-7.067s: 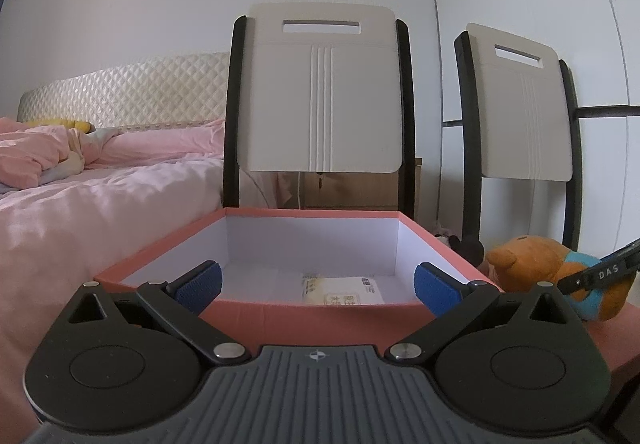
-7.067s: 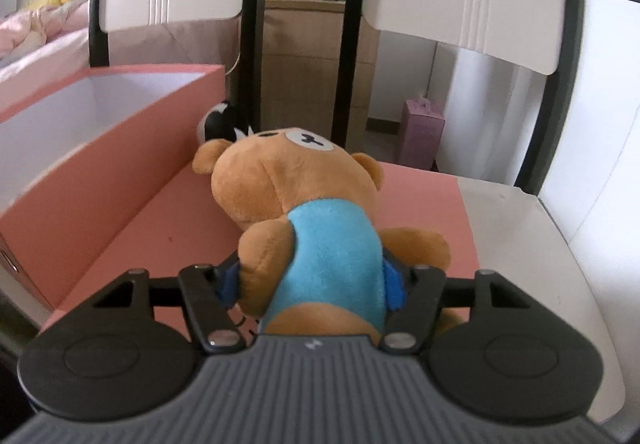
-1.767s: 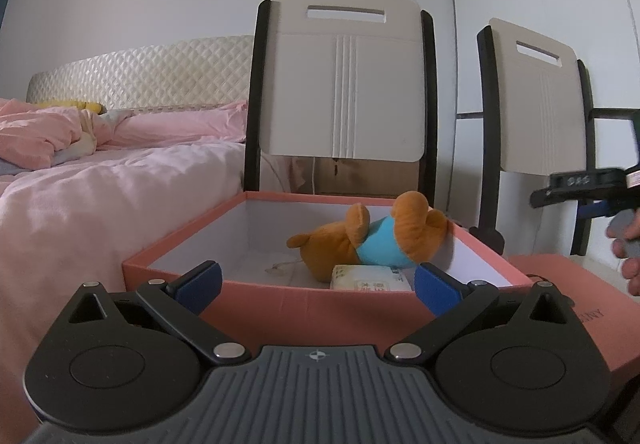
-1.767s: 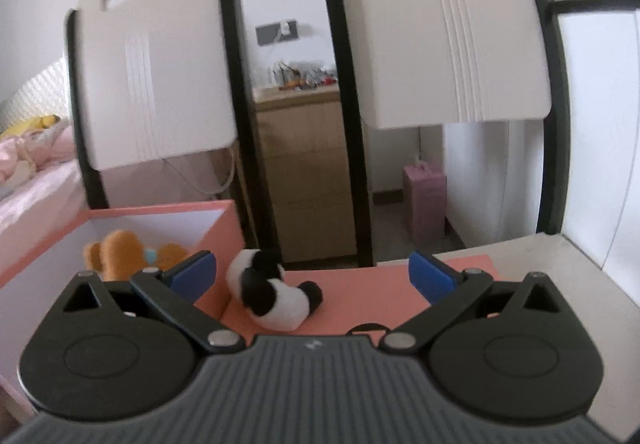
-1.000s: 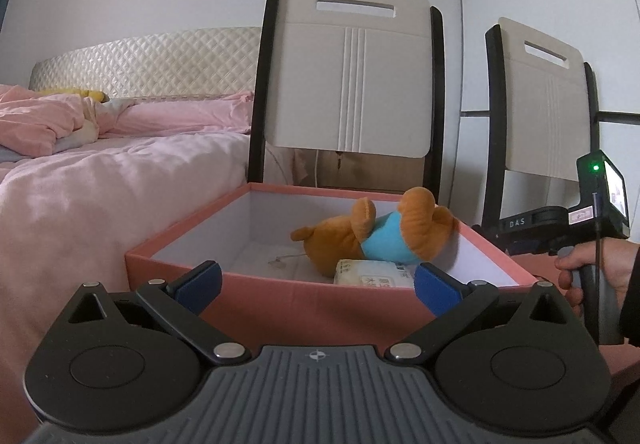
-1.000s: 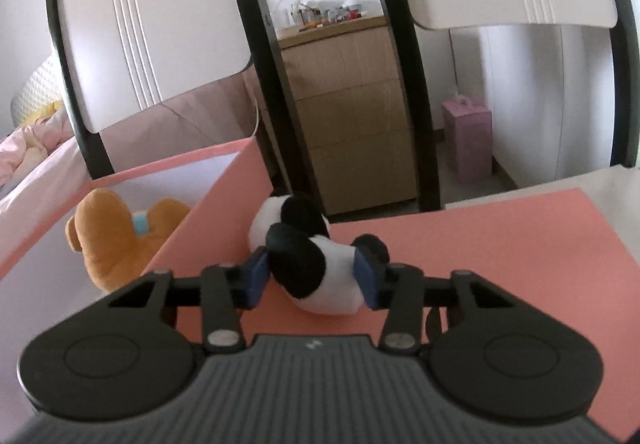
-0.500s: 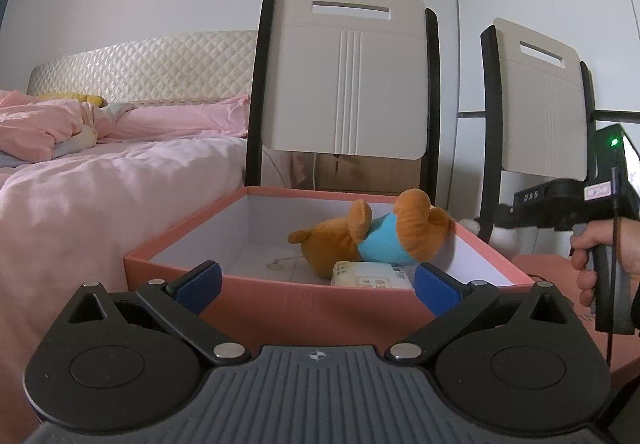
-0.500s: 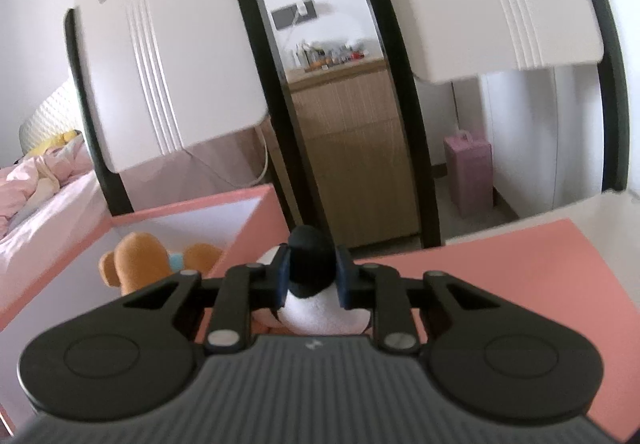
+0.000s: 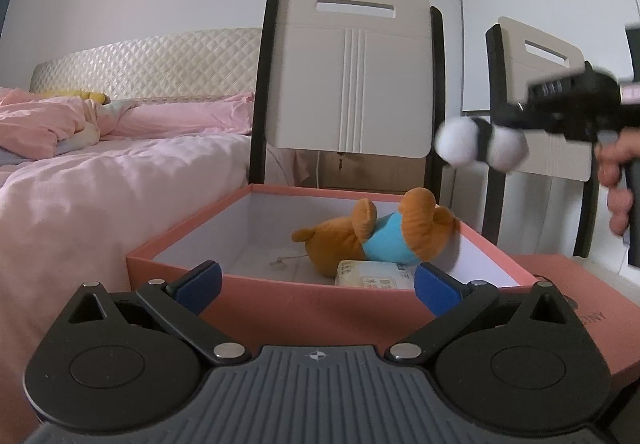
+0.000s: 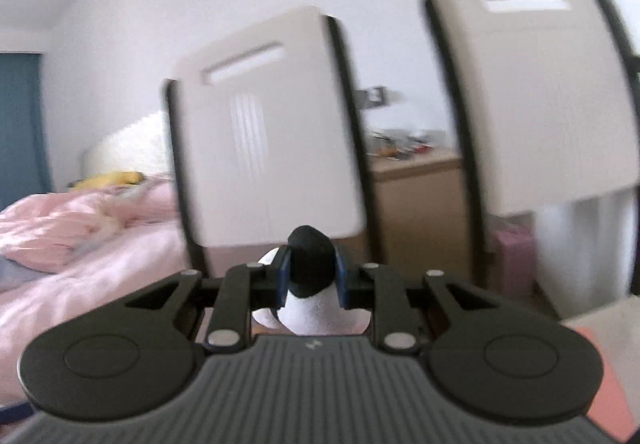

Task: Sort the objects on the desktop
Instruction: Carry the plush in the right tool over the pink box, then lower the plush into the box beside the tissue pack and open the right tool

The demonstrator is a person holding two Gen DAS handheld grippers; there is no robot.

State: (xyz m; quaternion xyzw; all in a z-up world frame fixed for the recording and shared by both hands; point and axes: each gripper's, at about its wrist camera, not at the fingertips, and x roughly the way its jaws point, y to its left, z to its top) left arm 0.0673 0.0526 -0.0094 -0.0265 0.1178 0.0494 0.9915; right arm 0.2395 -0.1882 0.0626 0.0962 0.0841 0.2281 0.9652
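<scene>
A pink open box [image 9: 320,308] holds a brown teddy bear in a blue shirt [image 9: 380,240] and a small white packet [image 9: 372,276]. My left gripper [image 9: 316,282] is open, low in front of the box's near wall, holding nothing. My right gripper [image 10: 310,276] is shut on a black and white plush panda [image 10: 310,268]. In the left wrist view that plush panda [image 9: 480,148] hangs in the air above the box's right side, with my right gripper [image 9: 490,146] blurred and a hand [image 9: 616,180] on its handle.
The pink box lid [image 9: 580,304] lies flat to the right of the box. Two white chair backs [image 9: 352,68] stand behind the table. A bed with pink bedding [image 9: 100,148] is to the left. A wooden dresser [image 10: 416,204] stands behind the chairs.
My right gripper shut on the panda, then lifted it off the lid and carried it up and left toward the box. The left gripper has stayed still and open.
</scene>
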